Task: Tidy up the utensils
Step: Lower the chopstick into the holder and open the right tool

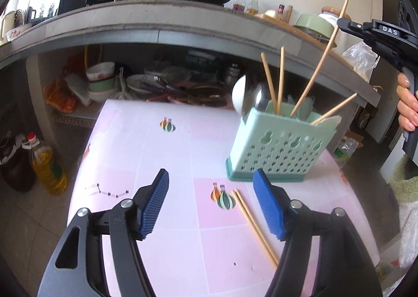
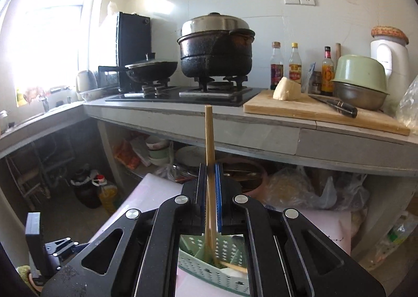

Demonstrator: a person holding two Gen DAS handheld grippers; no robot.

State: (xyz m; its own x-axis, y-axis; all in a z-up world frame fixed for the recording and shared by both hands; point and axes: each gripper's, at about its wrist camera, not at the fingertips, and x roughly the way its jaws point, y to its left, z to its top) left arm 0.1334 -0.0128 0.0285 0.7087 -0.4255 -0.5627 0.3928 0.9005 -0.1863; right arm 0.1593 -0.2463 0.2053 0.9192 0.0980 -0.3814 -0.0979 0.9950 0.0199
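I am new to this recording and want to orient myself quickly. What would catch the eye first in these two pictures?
First, the mint green utensil caddy on the pink table, with chopsticks and spoons sticking out. Next, the right gripper above it, shut on a single chopstick whose lower end reaches into the caddy. Then the open left gripper, its blue pads on either side of a pair of chopsticks lying on the table.

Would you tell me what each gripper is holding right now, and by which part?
The right gripper pinches one chopstick partway along its shaft, lower end over the holder. The left gripper is open and holds nothing.
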